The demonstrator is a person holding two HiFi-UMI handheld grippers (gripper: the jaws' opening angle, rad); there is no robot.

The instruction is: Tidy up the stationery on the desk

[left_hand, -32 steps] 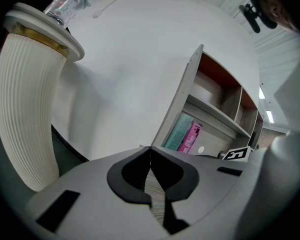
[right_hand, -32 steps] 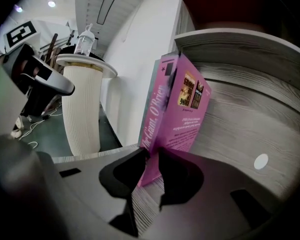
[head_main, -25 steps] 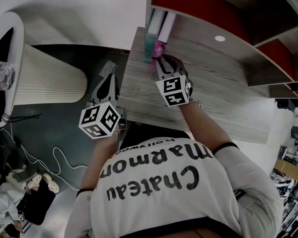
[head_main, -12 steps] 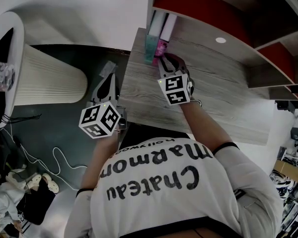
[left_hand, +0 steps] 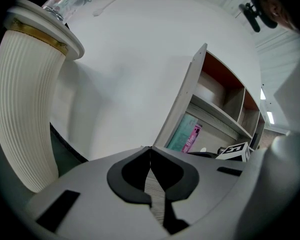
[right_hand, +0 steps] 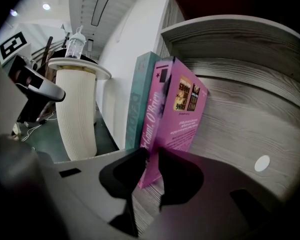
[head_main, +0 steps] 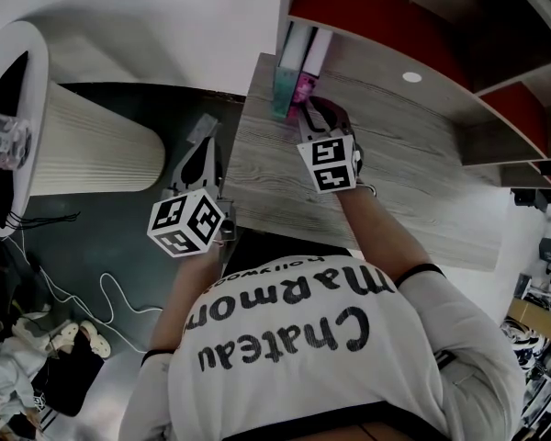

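Pink book (right_hand: 174, 116) tight between barely parted right fingers (right_hand: 182, 181)

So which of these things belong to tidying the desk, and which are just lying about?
Part of the job: pink book; teal book standing beside it; desk.
Just lying about: white ribbed pedestal; clear bottle on top of it; cables on the floor.
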